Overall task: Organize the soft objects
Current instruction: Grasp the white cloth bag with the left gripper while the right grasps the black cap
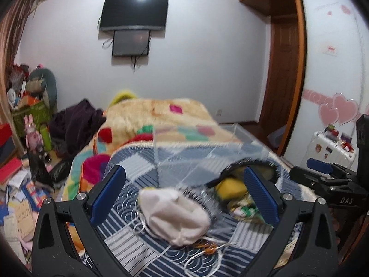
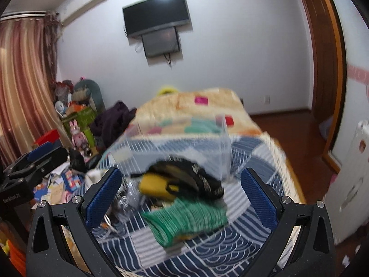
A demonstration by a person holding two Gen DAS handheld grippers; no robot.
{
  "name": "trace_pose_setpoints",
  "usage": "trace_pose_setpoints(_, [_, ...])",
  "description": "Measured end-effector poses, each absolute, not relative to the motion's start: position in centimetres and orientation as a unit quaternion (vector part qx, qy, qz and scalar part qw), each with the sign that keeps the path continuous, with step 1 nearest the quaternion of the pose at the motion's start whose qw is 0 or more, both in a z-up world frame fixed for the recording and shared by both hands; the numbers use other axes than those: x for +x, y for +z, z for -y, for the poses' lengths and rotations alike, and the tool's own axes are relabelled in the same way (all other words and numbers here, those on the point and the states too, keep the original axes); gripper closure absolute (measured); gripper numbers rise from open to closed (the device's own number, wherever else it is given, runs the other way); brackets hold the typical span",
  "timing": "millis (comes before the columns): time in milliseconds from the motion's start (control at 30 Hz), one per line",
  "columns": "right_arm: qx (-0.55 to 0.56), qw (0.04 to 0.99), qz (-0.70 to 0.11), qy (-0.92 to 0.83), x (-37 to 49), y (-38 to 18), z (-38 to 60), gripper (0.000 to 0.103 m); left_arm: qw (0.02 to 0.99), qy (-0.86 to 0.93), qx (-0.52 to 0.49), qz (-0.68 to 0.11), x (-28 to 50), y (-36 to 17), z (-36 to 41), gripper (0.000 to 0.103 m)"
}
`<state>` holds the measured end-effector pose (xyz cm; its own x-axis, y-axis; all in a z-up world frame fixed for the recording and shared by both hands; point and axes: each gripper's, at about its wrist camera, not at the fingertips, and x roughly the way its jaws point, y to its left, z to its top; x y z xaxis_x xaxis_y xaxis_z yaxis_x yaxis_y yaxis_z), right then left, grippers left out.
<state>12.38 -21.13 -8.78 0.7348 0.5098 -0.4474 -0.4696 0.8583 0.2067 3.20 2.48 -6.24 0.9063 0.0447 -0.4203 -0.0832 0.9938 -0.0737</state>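
left gripper [image 1: 184, 196]: black frame | blue ribbed pads | silver screws || right gripper [image 2: 180, 196]: same build | "DAS" lettering on its body

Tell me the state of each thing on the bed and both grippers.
left gripper: open, empty
right gripper: open, empty
white mask: lying loose on the quilt
green cloth: crumpled on the quilt
clear bin: upright
TV: off
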Motion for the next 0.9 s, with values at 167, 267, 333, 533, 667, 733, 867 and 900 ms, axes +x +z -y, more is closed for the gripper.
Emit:
trace_pose_setpoints(167, [0.043,0.922,-0.292,0.250,13.9,-10.5,21.1,0.001,0.963,0.051,-0.061,-0.257,5.0,-8.9,-4.0,0.000])
trace_pose_setpoints(267, [0.036,0.924,-0.295,0.241,14.4,-10.6,21.0,0.004,0.956,0.042,-0.083,-0.277,5.8,-10.1,-4.8,0.008])
trace_pose_setpoints(333, [0.030,0.925,-0.296,0.236,14.9,-10.7,20.8,0.008,0.951,0.034,-0.091,-0.292,6.3,-10.8,-5.0,0.016])
trace_pose_setpoints(533, [0.015,0.923,-0.311,0.226,16.8,-11.4,20.1,0.029,0.944,0.023,-0.093,-0.317,7.4,-12.5,-4.9,0.035])
trace_pose_setpoints(667, [0.008,0.917,-0.328,0.228,17.6,-12.0,19.8,0.050,0.940,0.009,-0.101,-0.324,7.5,-12.8,-4.9,0.052])
trace_pose_setpoints(733, [0.017,0.911,-0.337,0.239,17.9,-12.3,19.8,0.066,0.940,0.006,-0.103,-0.324,7.5,-12.8,-4.8,0.063])
trace_pose_setpoints(867, [0.018,0.913,-0.330,0.240,17.1,-12.2,20.1,0.077,0.943,0.003,-0.096,-0.319,7.1,-12.4,-4.4,0.080])
trace_pose_setpoints(900, [0.018,0.913,-0.327,0.242,16.7,-12.1,20.2,0.083,0.946,0.011,-0.087,-0.311,6.8,-12.1,-4.1,0.084])
